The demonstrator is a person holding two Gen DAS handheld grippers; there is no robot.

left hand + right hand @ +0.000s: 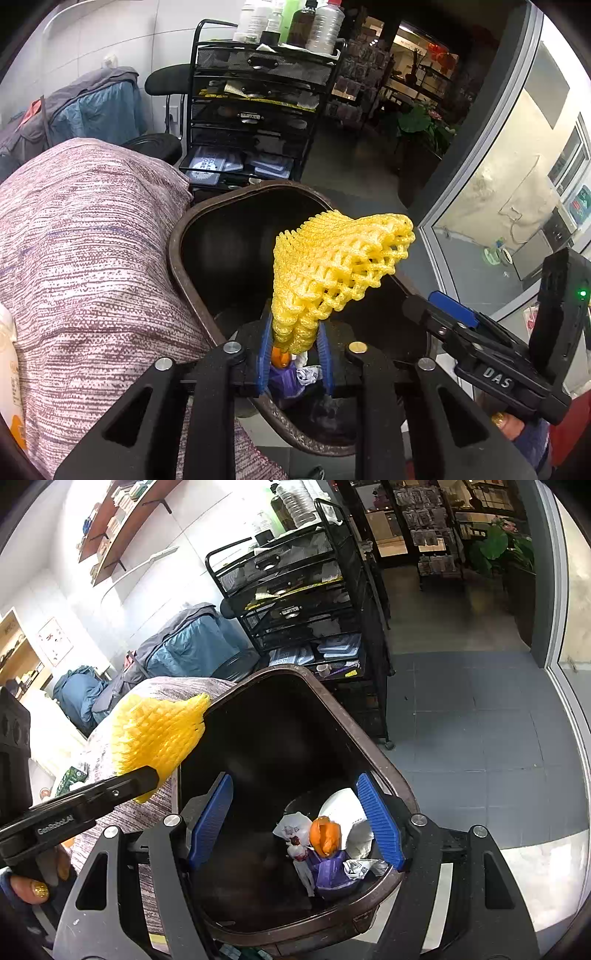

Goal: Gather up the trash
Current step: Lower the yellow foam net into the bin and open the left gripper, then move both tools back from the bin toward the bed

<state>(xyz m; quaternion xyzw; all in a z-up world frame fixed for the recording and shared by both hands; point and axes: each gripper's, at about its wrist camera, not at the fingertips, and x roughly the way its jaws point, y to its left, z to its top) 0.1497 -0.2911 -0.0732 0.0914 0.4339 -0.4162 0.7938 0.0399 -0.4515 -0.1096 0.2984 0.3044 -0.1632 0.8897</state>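
My left gripper (pixel 295 354) is shut on a yellow foam fruit net (pixel 332 269), held over the dark brown trash bin (pixel 192 295). The net (pixel 159 734) and the left gripper (pixel 144 779) also show at the left of the right wrist view, just over the bin's left rim (pixel 388 768). My right gripper (pixel 295 827) is open and empty above the bin's opening. At the bin's bottom lie an orange peel (pixel 325 836), purple wrapper (pixel 330 867), white paper and crumpled scraps. The right gripper also shows at the right of the left wrist view (pixel 443 310).
A bed or cushion with mottled purple-white cover (pixel 85 266) presses against the bin's left side. A black mesh drawer cart (pixel 258 110) with bottles on top stands behind the bin. Grey tiled floor (pixel 480 738) and a glass partition (pixel 498 206) lie to the right.
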